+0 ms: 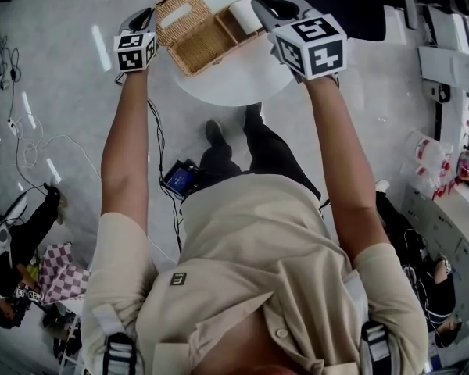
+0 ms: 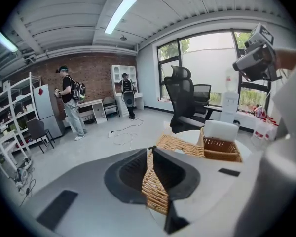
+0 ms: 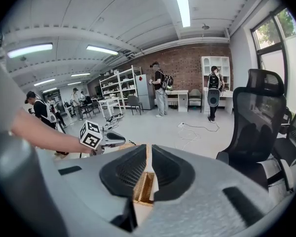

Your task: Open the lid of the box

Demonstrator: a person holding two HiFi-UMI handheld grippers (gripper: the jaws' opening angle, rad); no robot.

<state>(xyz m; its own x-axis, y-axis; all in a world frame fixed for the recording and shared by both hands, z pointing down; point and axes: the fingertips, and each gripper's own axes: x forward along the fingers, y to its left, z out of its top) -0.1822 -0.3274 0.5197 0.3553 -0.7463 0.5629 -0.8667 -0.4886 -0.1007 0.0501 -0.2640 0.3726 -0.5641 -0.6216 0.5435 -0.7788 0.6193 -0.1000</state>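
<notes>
A wicker box (image 1: 233, 26) stands on a round white table (image 1: 242, 84), with something white (image 1: 245, 14) inside it. Its wicker lid (image 1: 189, 36) is swung out to the left and lies nearly flat. My left gripper (image 1: 150, 16) is shut on the lid's far left edge; in the left gripper view the woven lid (image 2: 155, 186) is pinched between the jaws, and the box (image 2: 221, 151) sits beyond it. My right gripper (image 1: 258, 6) is shut on the box's right end, where a woven rim (image 3: 144, 186) shows in the narrow slit between its jaws.
A black office chair (image 2: 183, 100) stands just past the table. Cables (image 1: 31, 143) trail over the grey floor to the left, and bags (image 1: 55, 276) lie near the person's feet. Several people (image 3: 160, 88) stand by shelves and desks at the brick wall.
</notes>
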